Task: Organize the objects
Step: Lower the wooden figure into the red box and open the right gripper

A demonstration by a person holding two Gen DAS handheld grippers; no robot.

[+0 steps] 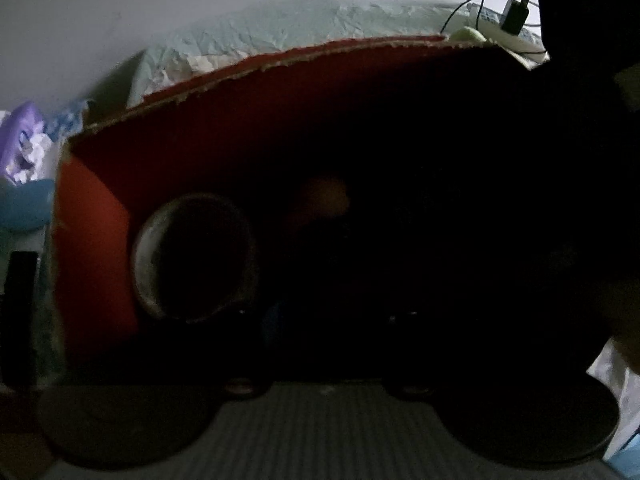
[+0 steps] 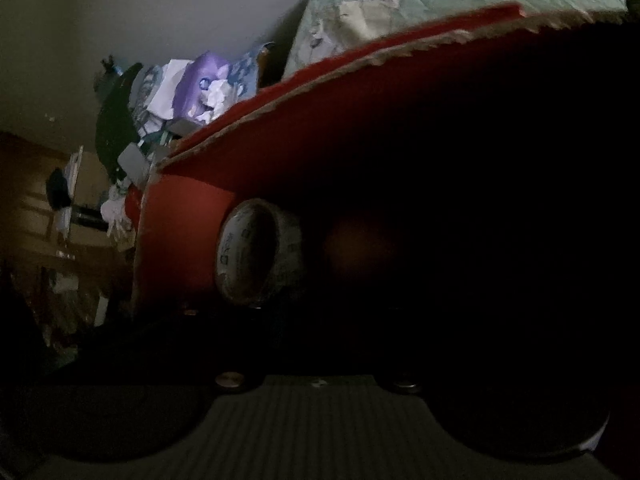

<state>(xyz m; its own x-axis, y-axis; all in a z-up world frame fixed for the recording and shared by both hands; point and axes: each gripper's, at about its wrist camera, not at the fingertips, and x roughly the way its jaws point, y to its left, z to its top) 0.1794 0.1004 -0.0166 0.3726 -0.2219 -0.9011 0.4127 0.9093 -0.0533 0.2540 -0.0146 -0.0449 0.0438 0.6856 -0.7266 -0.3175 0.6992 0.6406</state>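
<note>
A red cardboard box with torn rims fills both views, and both cameras look into its dark inside. A roll of clear tape stands on edge against the box's left wall; in the right wrist view the tape roll shows printed marks beside the red wall. A dim orange blur lies deeper in the box. My left gripper and right gripper reach into the box. Their fingers are lost in shadow, so whether either holds anything is hidden.
Behind the box lies a crumpled pale green sheet. A black charger with its cable rests at the back right. A purple bag tops a pile of clutter to the left, near brown wooden furniture.
</note>
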